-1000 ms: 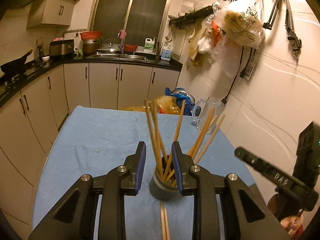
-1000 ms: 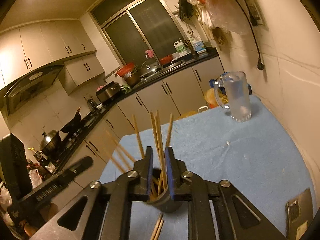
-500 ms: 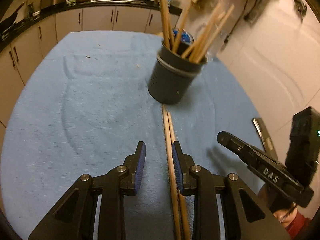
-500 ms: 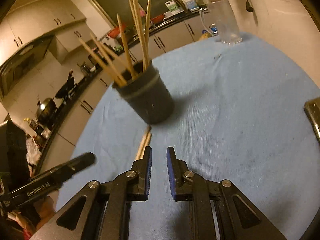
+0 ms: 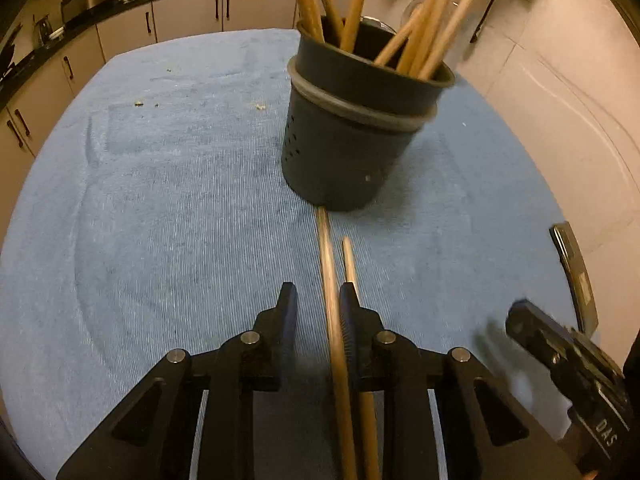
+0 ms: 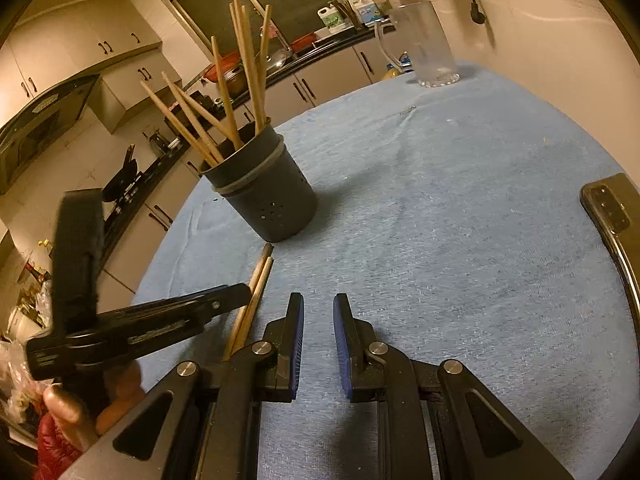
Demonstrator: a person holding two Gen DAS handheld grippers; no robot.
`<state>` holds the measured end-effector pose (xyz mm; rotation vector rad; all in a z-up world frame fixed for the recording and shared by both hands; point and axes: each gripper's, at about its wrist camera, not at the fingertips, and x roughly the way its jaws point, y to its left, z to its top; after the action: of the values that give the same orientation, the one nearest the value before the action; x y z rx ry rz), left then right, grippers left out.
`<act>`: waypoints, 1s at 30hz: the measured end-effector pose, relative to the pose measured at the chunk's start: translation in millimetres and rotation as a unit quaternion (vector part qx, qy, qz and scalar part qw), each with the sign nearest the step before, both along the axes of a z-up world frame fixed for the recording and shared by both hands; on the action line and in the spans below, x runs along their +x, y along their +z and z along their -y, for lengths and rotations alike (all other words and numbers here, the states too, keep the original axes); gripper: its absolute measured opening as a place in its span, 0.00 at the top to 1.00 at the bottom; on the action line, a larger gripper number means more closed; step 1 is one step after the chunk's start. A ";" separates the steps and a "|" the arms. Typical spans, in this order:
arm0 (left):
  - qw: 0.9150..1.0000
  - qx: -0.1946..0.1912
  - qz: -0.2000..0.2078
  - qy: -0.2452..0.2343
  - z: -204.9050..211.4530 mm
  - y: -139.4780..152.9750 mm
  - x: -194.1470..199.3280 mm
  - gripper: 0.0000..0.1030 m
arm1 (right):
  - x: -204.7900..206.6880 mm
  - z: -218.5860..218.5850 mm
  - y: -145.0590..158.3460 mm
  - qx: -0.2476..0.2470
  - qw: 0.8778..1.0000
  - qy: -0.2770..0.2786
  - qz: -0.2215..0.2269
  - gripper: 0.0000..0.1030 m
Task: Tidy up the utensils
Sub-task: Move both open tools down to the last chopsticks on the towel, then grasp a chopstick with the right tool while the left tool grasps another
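Two loose wooden chopsticks (image 5: 334,300) lay lengthwise before the dark cylindrical holder (image 5: 348,136), one between the closing left gripper's (image 5: 318,312) jaws; the right gripper (image 6: 318,320), narrowly parted, held nothing.

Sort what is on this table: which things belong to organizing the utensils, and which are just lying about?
Belong to the job:
- two loose chopsticks lying on the blue cloth
- dark holder already full of chopsticks
- left gripper, jaws closing around one loose chopstick

Lying about:
- glass pitcher
- phone at the table edge
- crumbs
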<state>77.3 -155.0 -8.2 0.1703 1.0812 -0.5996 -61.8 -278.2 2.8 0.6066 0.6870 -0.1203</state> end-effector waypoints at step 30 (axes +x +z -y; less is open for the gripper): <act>0.996 -0.045 -0.039 0.062 -98.5 -3.5 -7.9 0.93 | 111.3 -73.5 -11.8 -0.061 0.979 0.090 -0.173 0.83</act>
<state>69.4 -56.5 -11.7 0.0016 1.1283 -0.5455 49.5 -204.7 -9.0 0.4066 1.0601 -0.0993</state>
